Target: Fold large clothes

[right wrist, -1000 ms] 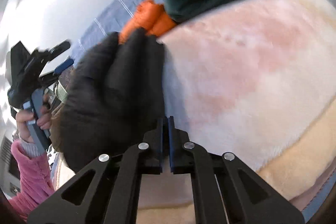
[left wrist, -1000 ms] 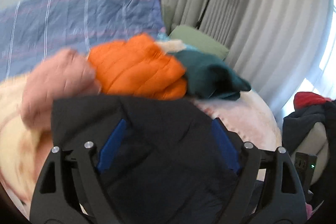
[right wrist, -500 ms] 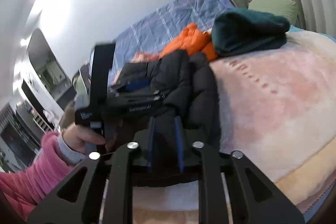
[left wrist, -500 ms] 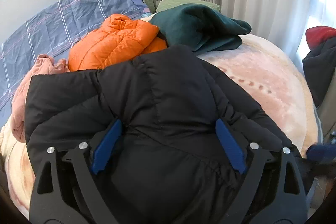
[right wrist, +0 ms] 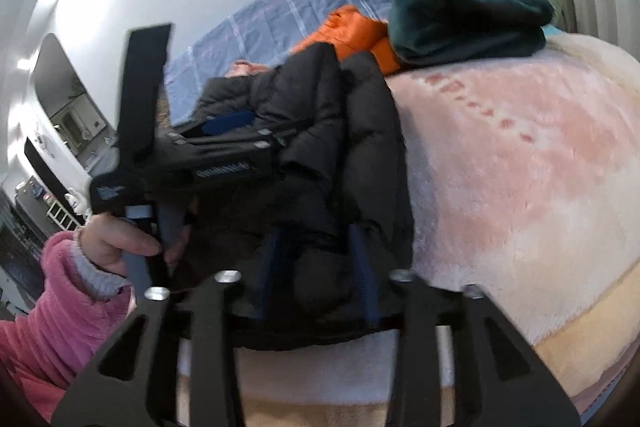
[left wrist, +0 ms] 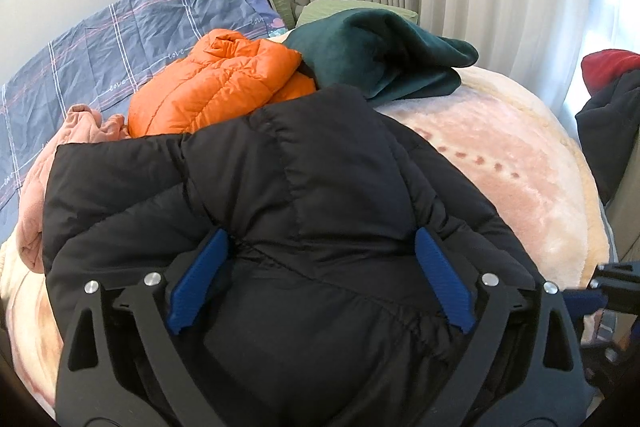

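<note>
A black jacket (left wrist: 320, 195) is laid folded on the pink blanket (left wrist: 520, 155) of a bed, near its front edge, with an orange jacket (left wrist: 216, 83), a green garment (left wrist: 384, 55) and a pink garment (left wrist: 76, 139) piled behind it. The left gripper (left wrist: 320, 279) is seen with jaws spread wide over the black jacket, just opened further, the pads not pressing on it. The right gripper (right wrist: 316, 263) is seen with jaws half apart, just opened, the jacket's near edge lying between them but not pinched.
</note>
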A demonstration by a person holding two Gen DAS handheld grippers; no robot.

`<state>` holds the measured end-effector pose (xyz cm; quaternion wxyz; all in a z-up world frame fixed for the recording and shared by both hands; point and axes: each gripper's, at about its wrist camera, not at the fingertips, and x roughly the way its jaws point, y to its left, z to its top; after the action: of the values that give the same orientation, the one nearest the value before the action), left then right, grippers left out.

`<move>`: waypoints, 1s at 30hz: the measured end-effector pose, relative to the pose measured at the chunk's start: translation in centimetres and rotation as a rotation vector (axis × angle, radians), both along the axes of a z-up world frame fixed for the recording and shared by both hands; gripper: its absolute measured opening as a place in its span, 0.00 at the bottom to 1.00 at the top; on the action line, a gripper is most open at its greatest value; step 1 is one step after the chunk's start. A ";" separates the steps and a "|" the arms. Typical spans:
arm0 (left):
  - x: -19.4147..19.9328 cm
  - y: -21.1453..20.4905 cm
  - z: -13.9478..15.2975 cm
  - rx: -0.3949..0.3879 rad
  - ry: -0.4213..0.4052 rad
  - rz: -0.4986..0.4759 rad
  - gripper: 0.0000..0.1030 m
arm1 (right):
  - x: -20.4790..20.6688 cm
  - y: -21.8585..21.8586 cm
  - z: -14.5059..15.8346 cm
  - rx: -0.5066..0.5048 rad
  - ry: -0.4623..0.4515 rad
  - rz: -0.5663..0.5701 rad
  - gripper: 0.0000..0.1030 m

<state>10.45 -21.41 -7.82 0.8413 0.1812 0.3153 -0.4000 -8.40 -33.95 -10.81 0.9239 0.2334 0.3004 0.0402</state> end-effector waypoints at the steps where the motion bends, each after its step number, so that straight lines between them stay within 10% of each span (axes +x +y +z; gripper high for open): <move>1: 0.0 0.0 0.0 -0.002 0.003 0.000 0.93 | 0.1 0.2 0.1 -0.005 -0.005 0.006 0.57; 4: 0.1 0.0 0.0 -0.011 0.008 -0.003 0.94 | 1.0 1.0 -0.4 -0.045 0.033 0.014 0.55; 5: 0.2 0.1 0.1 -0.015 0.010 -0.004 0.94 | 1.3 1.0 -0.7 -0.036 0.046 0.005 0.33; 8: 0.4 1.0 1.0 -0.063 0.031 0.001 0.93 | 1.0 0.1 -0.5 0.010 0.045 -0.029 0.06; 13: 1.8 5.1 4.2 -0.169 -0.013 0.080 0.93 | 0.7 -1.2 -1.3 -0.006 0.100 -0.087 0.05; 23: 6.4 5.5 -0.7 -0.051 0.059 0.190 0.95 | 1.9 -1.2 -3.8 0.009 0.219 -0.107 0.07; 30: 6.1 5.1 -0.5 -0.013 0.033 0.196 0.96 | 0.2 -0.8 0.9 -0.054 0.098 -0.125 0.13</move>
<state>16.52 -16.34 -8.34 0.8722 0.1378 0.3426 -0.3208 -8.19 -34.74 -9.87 0.9148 0.2282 0.3311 -0.0372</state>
